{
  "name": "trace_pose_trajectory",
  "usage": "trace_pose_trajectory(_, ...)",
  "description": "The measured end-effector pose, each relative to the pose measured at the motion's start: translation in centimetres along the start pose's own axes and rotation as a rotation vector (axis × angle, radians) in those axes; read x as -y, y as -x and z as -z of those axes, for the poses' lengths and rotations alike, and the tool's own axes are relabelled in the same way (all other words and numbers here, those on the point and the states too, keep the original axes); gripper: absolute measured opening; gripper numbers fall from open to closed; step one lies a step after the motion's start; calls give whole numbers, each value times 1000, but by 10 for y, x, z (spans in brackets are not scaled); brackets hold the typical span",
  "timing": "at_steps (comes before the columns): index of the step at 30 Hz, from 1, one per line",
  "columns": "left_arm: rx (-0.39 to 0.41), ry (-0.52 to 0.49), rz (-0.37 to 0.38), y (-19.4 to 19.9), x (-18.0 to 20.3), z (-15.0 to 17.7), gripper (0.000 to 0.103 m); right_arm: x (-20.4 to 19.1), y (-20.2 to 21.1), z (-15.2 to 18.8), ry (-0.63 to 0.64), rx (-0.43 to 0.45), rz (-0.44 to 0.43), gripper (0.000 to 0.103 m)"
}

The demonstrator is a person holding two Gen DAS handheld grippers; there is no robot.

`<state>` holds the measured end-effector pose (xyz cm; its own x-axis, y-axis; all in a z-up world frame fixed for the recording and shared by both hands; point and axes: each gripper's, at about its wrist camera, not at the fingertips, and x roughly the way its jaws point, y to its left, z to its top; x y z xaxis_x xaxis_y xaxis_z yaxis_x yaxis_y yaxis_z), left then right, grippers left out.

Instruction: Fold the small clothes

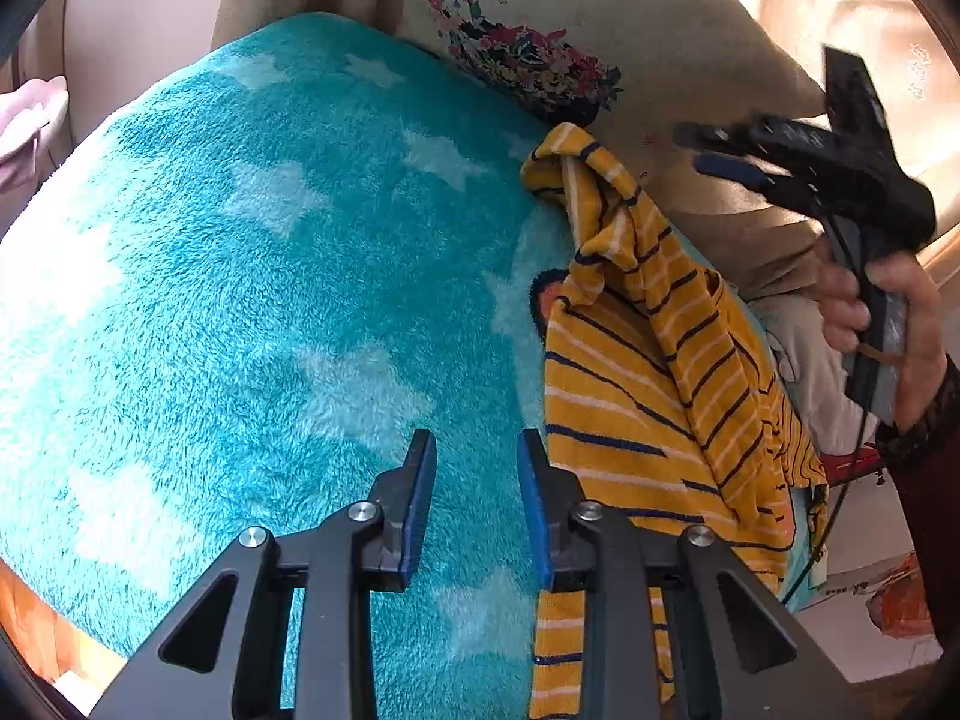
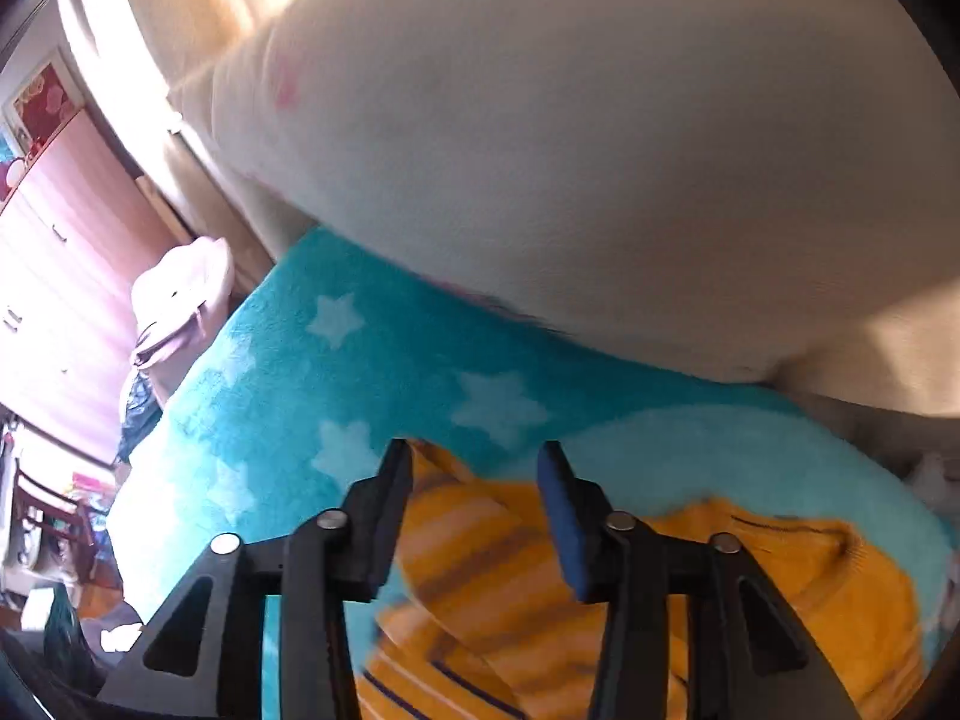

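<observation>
A small yellow garment with navy and white stripes [image 1: 648, 372] lies rumpled along the right side of a teal fleece blanket with pale stars [image 1: 270, 276]. My left gripper [image 1: 477, 450] is open and empty, hovering over the blanket just left of the garment's edge. My right gripper [image 1: 699, 150] shows in the left wrist view, held in a hand above the garment's far end, jaws apart. In the right wrist view the right gripper [image 2: 477, 459] is open above the yellow garment [image 2: 516, 588], holding nothing.
A cream pillow with a floral print [image 1: 540, 48] lies beyond the blanket and fills the top of the right wrist view [image 2: 570, 150]. A pink bundle [image 2: 180, 294] sits at the blanket's far left. A wooden wardrobe [image 2: 66, 222] stands beyond.
</observation>
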<state>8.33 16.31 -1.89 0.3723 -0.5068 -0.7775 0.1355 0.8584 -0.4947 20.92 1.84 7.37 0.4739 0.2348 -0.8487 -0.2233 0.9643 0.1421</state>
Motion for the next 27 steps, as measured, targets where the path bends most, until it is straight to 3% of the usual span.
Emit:
trace_pose_trajectory(6, 17, 65, 90, 1, 20, -15, 34, 89, 77, 107, -127, -57, 59, 57)
trace_pose_trajectory(8, 30, 76, 137, -3, 32, -35, 41, 112, 88, 146, -175, -90, 63, 57)
trace_pose_trajectory(10, 41, 105, 188, -12, 42, -61, 54, 127, 88, 181, -228, -105, 44, 57)
trace_pose_trajectory(15, -8, 156, 252, -62, 63, -121, 57, 130, 79, 220, -258, -95, 30, 57)
trace_pose_trajectory(20, -90, 193, 235, -109, 73, -154, 56, 111, 64, 225, -180, -86, 71, 58)
trace_pose_trajectory(21, -107, 214, 224, -116, 71, -157, 51, 106, 60, 224, -153, -98, 81, 43)
trace_pose_trajectory(22, -120, 243, 236, -120, 69, -160, 27, 104, 58, 222, -136, -113, 79, 9)
trace_pose_trajectory(24, -139, 301, 296, -121, 63, -163, 2, 100, 59, 217, -113, -142, 84, 9)
trace_pose_trajectory(27, -100, 307, 355, -98, 65, -164, 2, 99, 80, 199, -65, -91, 125, 8)
